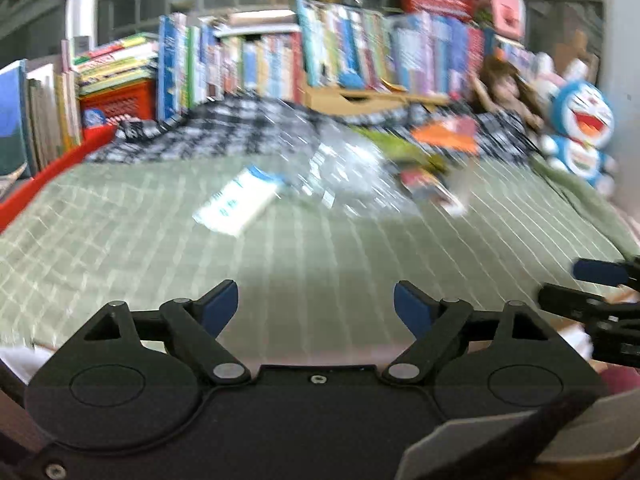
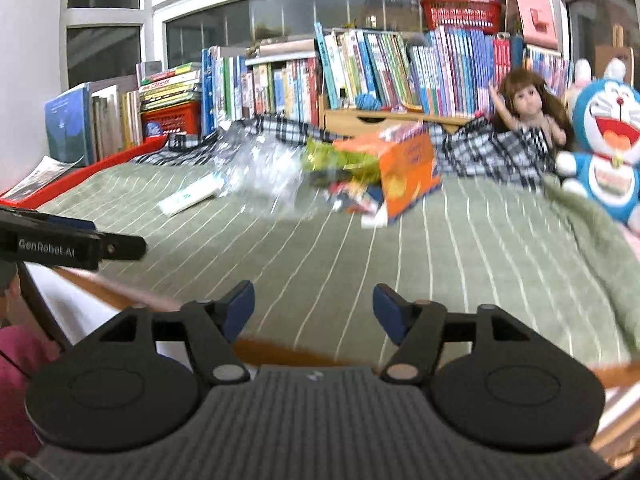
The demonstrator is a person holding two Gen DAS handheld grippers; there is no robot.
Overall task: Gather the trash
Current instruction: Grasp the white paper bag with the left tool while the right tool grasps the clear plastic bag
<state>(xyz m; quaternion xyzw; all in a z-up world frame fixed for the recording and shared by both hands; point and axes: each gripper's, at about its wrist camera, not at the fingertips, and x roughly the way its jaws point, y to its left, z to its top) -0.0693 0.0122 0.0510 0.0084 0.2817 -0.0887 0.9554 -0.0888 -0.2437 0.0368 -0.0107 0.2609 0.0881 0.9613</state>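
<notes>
Trash lies in a heap at the far middle of the green striped bed cover (image 2: 360, 264): a crumpled clear plastic bag (image 2: 260, 172), a white and blue box (image 2: 188, 196), an orange carton (image 2: 408, 172) on its side, green wrappers (image 2: 340, 158) and small red packets (image 2: 356, 196). The left wrist view, blurred, shows the same plastic bag (image 1: 344, 168), white box (image 1: 240, 200) and orange carton (image 1: 448, 132). My left gripper (image 1: 316, 304) is open over the near bed edge, far from the heap. My right gripper (image 2: 314, 306) is open too, with nothing between its fingers.
Rows of books (image 2: 360, 72) and red baskets (image 2: 172, 116) line the window sill behind the bed. A checked cloth (image 2: 492, 148), a doll (image 2: 524, 104) and a blue plush toy (image 2: 608, 140) sit at the back right. A wooden bed rail (image 2: 280, 352) runs along the near edge.
</notes>
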